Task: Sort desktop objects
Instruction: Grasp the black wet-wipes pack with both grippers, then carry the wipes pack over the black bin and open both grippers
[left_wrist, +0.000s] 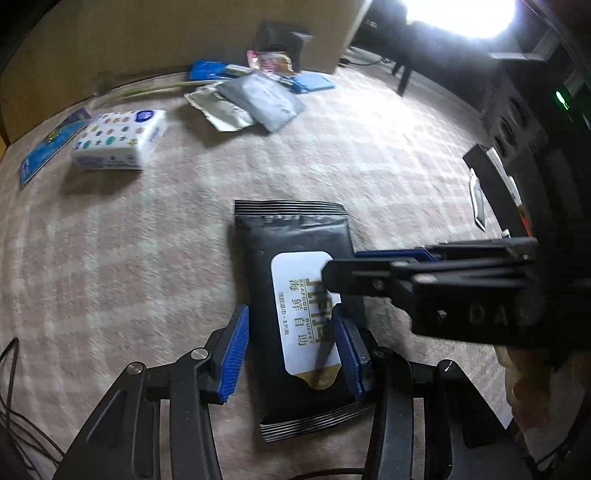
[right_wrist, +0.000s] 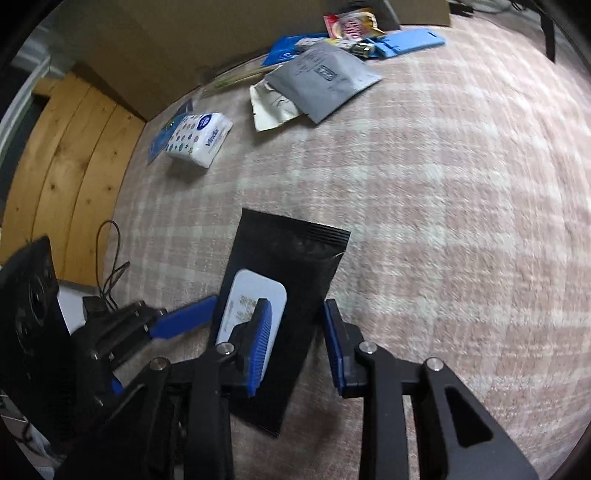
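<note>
A black wet-wipe pack (left_wrist: 295, 243) with a white label lies on the checked cloth. My left gripper (left_wrist: 291, 347) is open, its blue pads on either side of the pack's near half. My right gripper (right_wrist: 295, 339) is open too, its pads (right_wrist: 260, 339) straddling the pack (right_wrist: 291, 254) from the right; it reaches in from the right in the left wrist view (left_wrist: 340, 269). The left gripper's finger shows at the left of the right wrist view (right_wrist: 184, 319).
A white tissue pack (left_wrist: 118, 138) and a blue card (left_wrist: 51, 144) lie far left. A grey mailer (left_wrist: 262, 99), torn foil wrapper, blue pouches and snack packets sit at the back by a cardboard wall. Cables (right_wrist: 110, 269) and wooden planks lie left.
</note>
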